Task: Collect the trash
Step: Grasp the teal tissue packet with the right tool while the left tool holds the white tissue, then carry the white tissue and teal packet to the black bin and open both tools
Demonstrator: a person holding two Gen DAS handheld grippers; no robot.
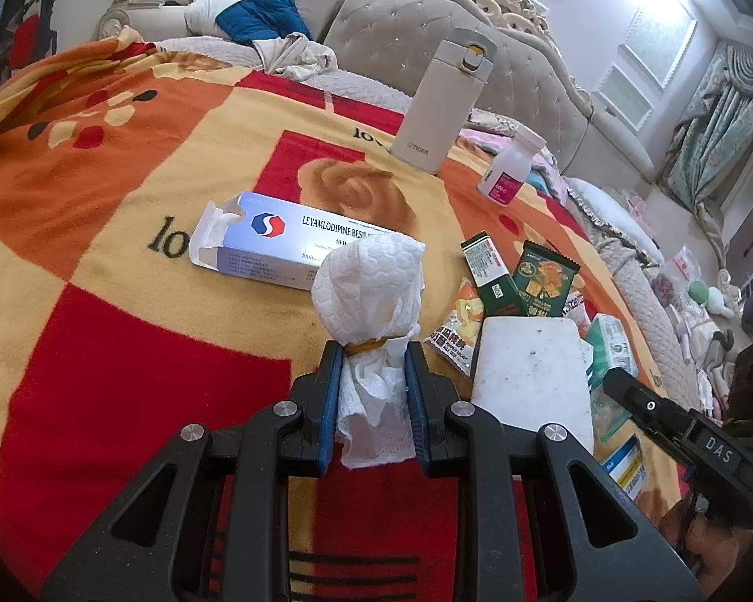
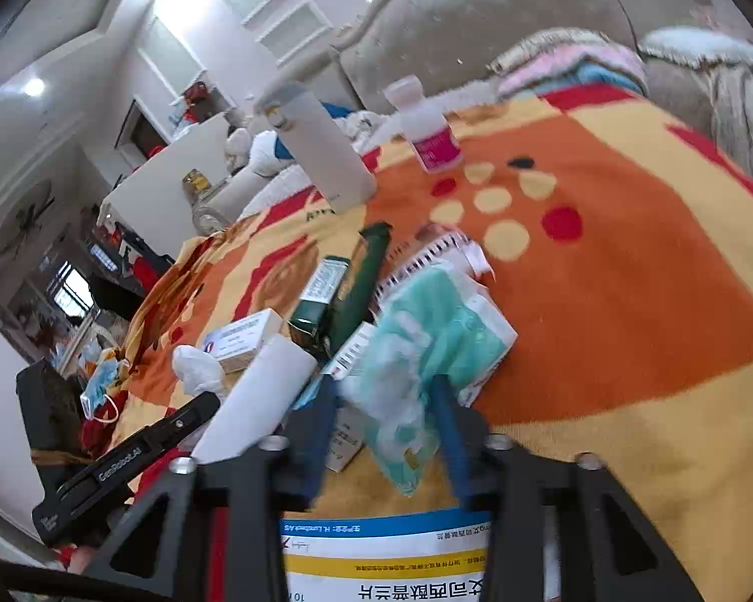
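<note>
The left gripper is clamping a wadded white paper towel, bound by a yellow rubber band, above the red and orange blanket. Behind it an opened Levamlodipine box is lying flat. The right gripper is pinching a teal-and-white tissue pack from the pile of wrappers just beside a white Tiger flask.
</note>
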